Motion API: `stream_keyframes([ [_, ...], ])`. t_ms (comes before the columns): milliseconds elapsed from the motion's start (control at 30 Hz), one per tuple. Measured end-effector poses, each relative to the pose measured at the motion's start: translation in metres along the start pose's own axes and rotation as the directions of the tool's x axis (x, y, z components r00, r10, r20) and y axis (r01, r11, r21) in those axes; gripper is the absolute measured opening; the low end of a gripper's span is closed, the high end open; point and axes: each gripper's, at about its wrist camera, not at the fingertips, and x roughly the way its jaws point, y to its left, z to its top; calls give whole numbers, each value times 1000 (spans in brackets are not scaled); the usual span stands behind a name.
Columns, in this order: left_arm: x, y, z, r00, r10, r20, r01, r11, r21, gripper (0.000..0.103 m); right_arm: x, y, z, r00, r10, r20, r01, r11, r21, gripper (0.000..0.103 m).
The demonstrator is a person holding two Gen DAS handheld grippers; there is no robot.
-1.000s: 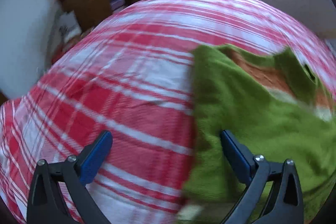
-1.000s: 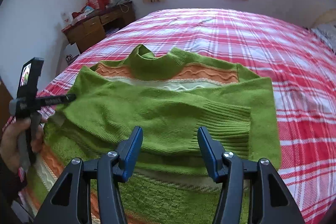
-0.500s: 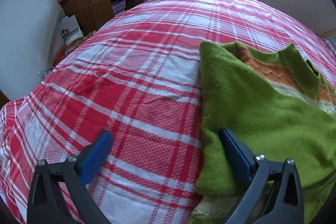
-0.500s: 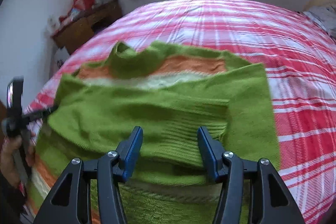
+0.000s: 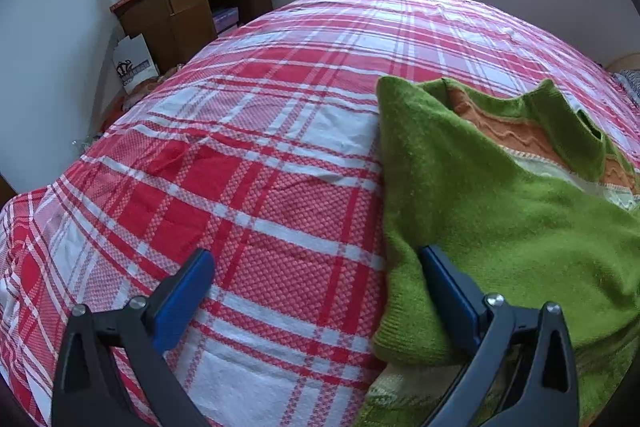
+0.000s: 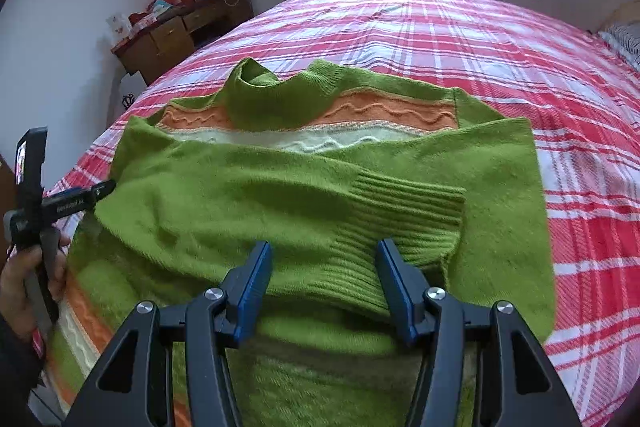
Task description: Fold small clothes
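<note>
The left gripper (image 5: 314,289) is seen spread wide, gripping nothing, at the sweater's (image 6: 320,195) 9 o'clock edge; the right gripper (image 6: 324,277) is likewise parted above the ribbed cuff (image 6: 404,223). The sweater, spread on the plaid bed (image 5: 256,163), is judged soft, light and floppy, best pinched at folded edges. Only the right view shows both sleeves crossed.

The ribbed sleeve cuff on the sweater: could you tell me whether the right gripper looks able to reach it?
Probably yes: the right gripper is open, and the ribbed cuff lies uncovered just ahead of it.
</note>
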Motion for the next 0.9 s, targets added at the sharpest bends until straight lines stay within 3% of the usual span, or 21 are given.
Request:
stream_keyframes([
  [133,1,0,0,1000,2,3,-2,1000,4,103,-3,-15,-3,998,59,29,-61,995,76,56],
  [333,-6,2,-2,1000,-18,7,18,1000,6,103,-6,4,-4,999,-42,30,41,999,17,56],
  [500,-16,-6,-11,1000,-7,27,5,998,61,103,-14,-6,-9,999,-9,42,5,996,85,58],
  [667,-32,-11,-14,999,17,51,-21,996,92,103,-25,-1,-11,997,-68,42,65,995,71,58],
  [900,-80,-11,-40,994,-36,103,22,991,132,103,-70,11,-26,993,-60,102,55,997,52,59],
])
